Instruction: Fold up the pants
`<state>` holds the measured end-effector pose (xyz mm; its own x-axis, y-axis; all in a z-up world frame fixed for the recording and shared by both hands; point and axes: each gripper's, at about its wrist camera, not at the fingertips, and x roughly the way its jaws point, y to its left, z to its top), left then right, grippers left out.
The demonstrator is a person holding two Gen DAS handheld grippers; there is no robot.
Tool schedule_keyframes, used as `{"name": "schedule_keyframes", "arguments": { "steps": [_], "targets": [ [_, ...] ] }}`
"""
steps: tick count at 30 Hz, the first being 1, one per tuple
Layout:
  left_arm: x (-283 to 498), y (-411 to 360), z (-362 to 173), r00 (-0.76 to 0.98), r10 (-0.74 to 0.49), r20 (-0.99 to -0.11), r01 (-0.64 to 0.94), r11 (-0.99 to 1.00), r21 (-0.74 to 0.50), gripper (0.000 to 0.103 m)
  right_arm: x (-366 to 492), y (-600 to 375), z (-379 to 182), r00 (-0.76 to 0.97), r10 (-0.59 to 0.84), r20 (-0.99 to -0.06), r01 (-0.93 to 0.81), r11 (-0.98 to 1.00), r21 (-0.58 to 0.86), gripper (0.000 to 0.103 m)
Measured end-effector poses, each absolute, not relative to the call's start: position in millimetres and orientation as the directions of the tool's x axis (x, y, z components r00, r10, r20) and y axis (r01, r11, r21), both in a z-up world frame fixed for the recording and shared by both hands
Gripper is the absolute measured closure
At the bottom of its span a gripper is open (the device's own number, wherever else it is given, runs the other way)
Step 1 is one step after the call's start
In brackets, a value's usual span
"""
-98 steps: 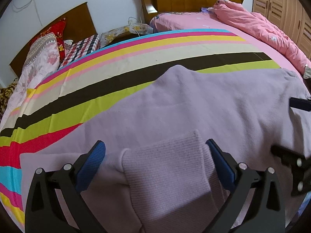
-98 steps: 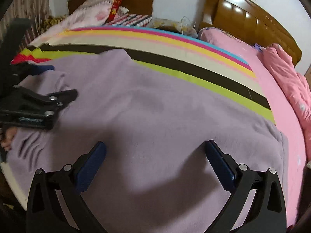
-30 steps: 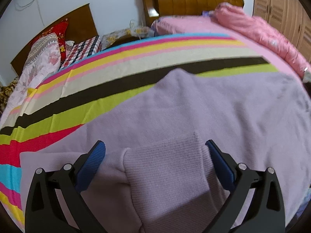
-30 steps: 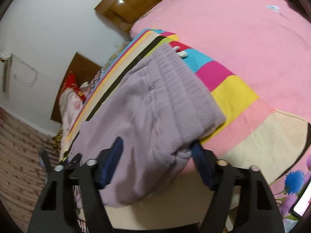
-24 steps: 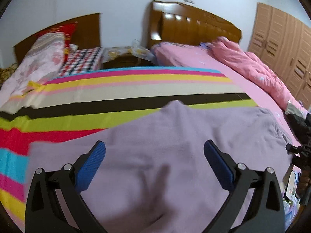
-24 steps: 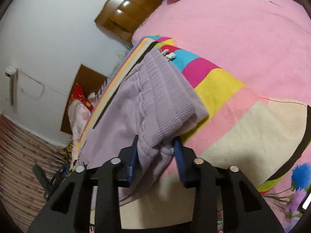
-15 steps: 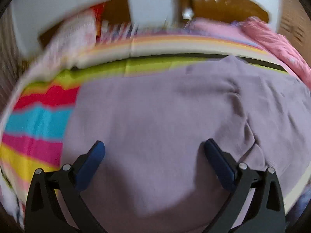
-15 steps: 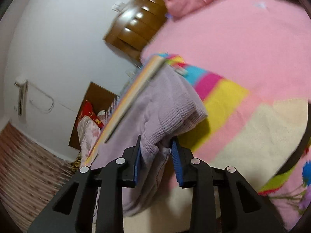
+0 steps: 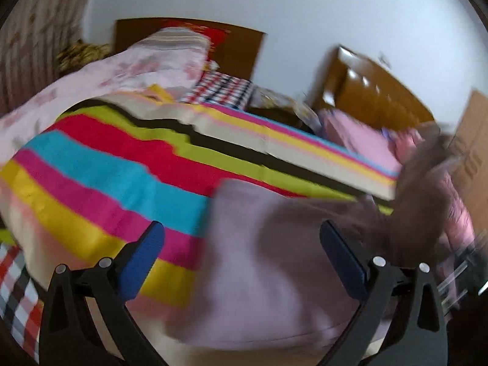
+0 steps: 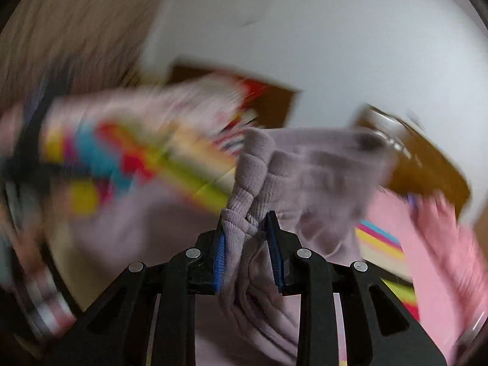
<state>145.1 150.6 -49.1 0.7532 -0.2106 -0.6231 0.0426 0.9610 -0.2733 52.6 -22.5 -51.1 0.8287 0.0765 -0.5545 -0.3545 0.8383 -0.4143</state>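
At the far left of the left wrist view a pale floral quilt (image 9: 100,76) lies heaped against the dark headboard (image 9: 241,48). Below it the striped sheet (image 9: 100,164) covers the bed in bands of yellow, magenta, cyan, red, green and black. The left gripper (image 9: 241,247) is spread wide, its blue pads (image 9: 143,253) well apart, with nothing between them. Near its right side the lilac pants (image 9: 253,262) lie on the sheet, blurred; their right part rises off the bed towards the right edge of the view. Far right stand a second wooden headboard (image 9: 375,91) and a pink bedspread (image 9: 366,134).

In the right wrist view everything is streaked with motion. The striped sheet (image 10: 128,155) smears across the left. In the centre the right gripper (image 10: 247,228) is closed almost fully on a bunched fold of the pants (image 10: 247,201), ribbed knit pinched between the blue pads (image 10: 220,256), and the cloth spreads up and to the right above the fingers. The pink bedspread (image 10: 433,259) fills the right edge.
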Motion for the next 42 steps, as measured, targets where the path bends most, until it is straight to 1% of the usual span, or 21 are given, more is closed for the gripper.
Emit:
{"name": "schedule_keyframes", "arguments": {
  "steps": [2, 3, 4, 6, 7, 8, 10, 11, 13, 16, 17, 20, 23, 25, 29, 31, 34, 36, 38, 40, 42],
  "targets": [
    [142, 169, -52, 0.746, -0.241, -0.621, 0.039, 0.946, -0.320, 0.002, 53, 4, -96, 0.781, 0.070, -0.621, -0.447, 0.757, -0.477, 0.073],
    [141, 174, -55, 0.734, -0.281, -0.618, 0.054, 0.932, -0.360, 0.002, 45, 9, -106, 0.817, 0.044, -0.575, -0.416, 0.736, -0.534, 0.072],
    [139, 179, -59, 0.720, -0.317, -0.617, 0.064, 0.916, -0.396, 0.002, 34, 8, -105, 0.846, 0.046, -0.532, -0.387, 0.738, -0.552, 0.062],
    [135, 181, -63, 0.708, -0.354, -0.611, 0.082, 0.901, -0.427, 0.002, 22, -10, -92, 0.822, 0.133, -0.555, -0.435, 0.774, -0.459, 0.060],
    [135, 180, -64, 0.698, -0.388, -0.602, 0.100, 0.885, -0.455, 0.002, 13, -24, -79, 0.797, 0.218, -0.563, -0.481, 0.792, -0.375, 0.057],
    [137, 180, -67, 0.675, -0.458, -0.579, 0.132, 0.846, -0.516, 0.002, 3, -41, -68, 0.792, 0.270, -0.548, -0.494, 0.811, -0.315, 0.057],
    [139, 170, -71, 0.615, -0.593, -0.519, 0.202, 0.756, -0.623, 0.002, -12, -70, -52, 0.813, 0.286, -0.507, -0.464, 0.845, -0.266, 0.057],
    [140, 164, -71, 0.592, -0.627, -0.506, 0.224, 0.732, -0.644, 0.002, -10, -86, -46, 0.827, 0.267, -0.494, -0.431, 0.866, -0.253, 0.057],
    [143, 143, -75, 0.519, -0.667, -0.534, 0.247, 0.715, -0.654, 0.002, -12, -118, -40, 0.849, 0.214, -0.484, -0.360, 0.903, -0.232, 0.056],
    [147, 117, -91, 0.427, -0.677, -0.600, 0.218, 0.721, -0.658, 0.006, -15, -157, -39, 0.859, 0.162, -0.485, -0.278, 0.944, -0.176, 0.055],
    [147, 111, -96, 0.409, -0.688, -0.599, 0.219, 0.712, -0.668, 0.008, -12, -161, -40, 0.859, 0.159, -0.486, -0.265, 0.951, -0.157, 0.054],
    [153, 104, -110, 0.376, -0.688, -0.621, 0.176, 0.711, -0.681, 0.016, -10, -184, -44, 0.861, 0.157, -0.485, -0.224, 0.971, -0.084, 0.043],
    [163, 103, -124, 0.364, -0.704, -0.610, 0.135, 0.688, -0.713, 0.023, -9, -202, -48, 0.863, 0.167, -0.478, -0.193, 0.981, -0.006, 0.041],
    [167, 104, -126, 0.367, -0.716, -0.593, 0.121, 0.669, -0.733, 0.024, -15, -208, -52, 0.863, 0.183, -0.470, -0.192, 0.981, 0.029, 0.041],
    [179, 97, -126, 0.373, -0.677, -0.635, 0.109, 0.712, -0.694, 0.039, -25, -212, -60, 0.864, 0.194, -0.465, -0.215, 0.977, 0.009, 0.037],
    [180, 95, -130, 0.377, -0.653, -0.656, 0.100, 0.733, -0.673, 0.046, -32, -213, -71, 0.861, 0.170, -0.479, -0.217, 0.975, -0.043, 0.028],
    [177, 92, -132, 0.408, -0.620, -0.671, 0.121, 0.765, -0.633, 0.049, -36, -211, -91, 0.840, 0.131, -0.527, -0.226, 0.967, -0.120, 0.028],
    [175, 95, -131, 0.416, -0.608, -0.676, 0.120, 0.774, -0.622, 0.055, -35, -210, -102, 0.825, 0.098, -0.556, -0.205, 0.970, -0.134, 0.028],
    [172, 99, -131, 0.422, -0.599, -0.681, 0.117, 0.780, -0.614, 0.059, -32, -213, -107, 0.825, 0.061, -0.562, -0.160, 0.979, -0.129, 0.028],
    [171, 100, -130, 0.425, -0.591, -0.686, 0.121, 0.788, -0.604, 0.061, -28, -218, -105, 0.826, 0.086, -0.557, -0.133, 0.990, -0.045, 0.028],
    [170, 99, -130, 0.432, -0.584, -0.688, 0.117, 0.792, -0.599, 0.065, -25, -216, -104, 0.829, 0.069, -0.555, -0.109, 0.993, -0.040, 0.028]
  ]
}}
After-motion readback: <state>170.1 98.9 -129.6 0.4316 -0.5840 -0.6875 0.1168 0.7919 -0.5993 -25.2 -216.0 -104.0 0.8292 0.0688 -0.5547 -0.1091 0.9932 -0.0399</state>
